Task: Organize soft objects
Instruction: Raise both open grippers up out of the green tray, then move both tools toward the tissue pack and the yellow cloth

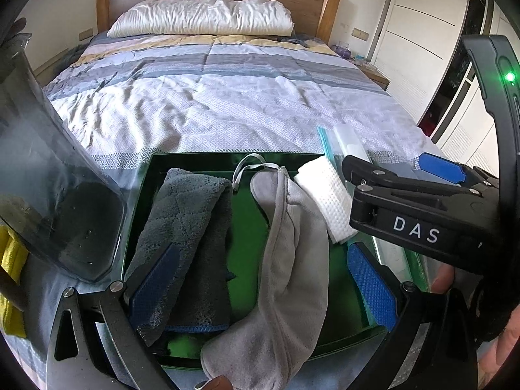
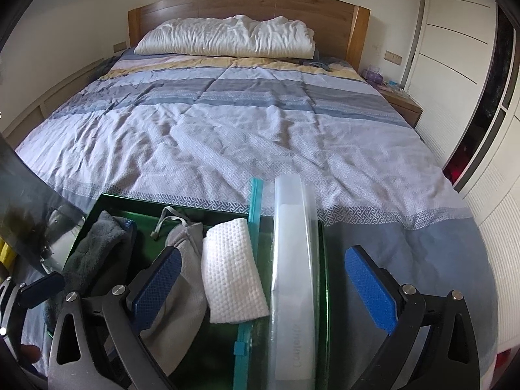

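A green tray [image 1: 247, 224] [image 2: 110, 203] lies on the bed's near end. In it lie a folded dark grey towel [image 1: 185, 227] [image 2: 94, 243], a light grey eye mask [image 1: 292, 247] [image 2: 182, 292] with an elastic strap, a folded white waffle cloth [image 1: 328, 195] [image 2: 230, 269] and a clear zip bag [image 2: 292, 276] with a teal slider. My left gripper [image 1: 260, 282] is open over the towel and mask. My right gripper [image 2: 263, 289] is open over the cloth and bag; it also shows in the left wrist view [image 1: 399, 175].
A smoky clear lid [image 1: 48, 195] [image 2: 22, 201] stands tilted at the tray's left. A yellow cloth [image 1: 9, 273] lies beyond it. The striped quilt [image 2: 227, 123], a white pillow [image 2: 227, 37], a nightstand [image 2: 399, 100] and wardrobe doors [image 2: 461, 65] fill the room.
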